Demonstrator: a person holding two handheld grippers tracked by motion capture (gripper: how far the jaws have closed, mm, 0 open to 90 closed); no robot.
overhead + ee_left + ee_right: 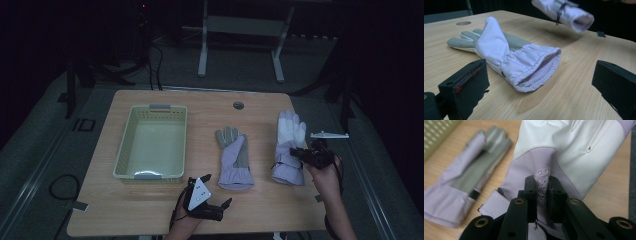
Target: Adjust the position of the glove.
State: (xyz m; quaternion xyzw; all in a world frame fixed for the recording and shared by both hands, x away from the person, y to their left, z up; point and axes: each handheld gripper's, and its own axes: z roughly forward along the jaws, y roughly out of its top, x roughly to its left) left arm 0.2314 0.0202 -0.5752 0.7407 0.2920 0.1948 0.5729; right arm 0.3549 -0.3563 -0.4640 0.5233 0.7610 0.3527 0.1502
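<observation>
Right claw [541, 195] is closed on a pinched fold of the right-hand glove [289, 147], near its wrist, over the printed snowflake patch [541, 183]; jaws squeezed tight on the fabric. In the left gripper view that glove's cuff end [574, 17] looks lifted off the surface, while in the high view its finger end lies toward the far edge. Second glove [234, 157] lies flat on the wooden surface [200, 102] at centre, grey palm up, fingers pointing away, cuff opening toward the person. Left claw [207, 192] hovers near the front edge, jaws wide apart, holding nothing; its own view looks straight at the flat glove's cuff [536, 72], which sits between the two jaws but farther off, not touching. Pale green basket [122, 150] sits on the left part of the surface, well apart from both gloves. A small white object [329, 135] lies at the right edge, too small to tell what it is
</observation>
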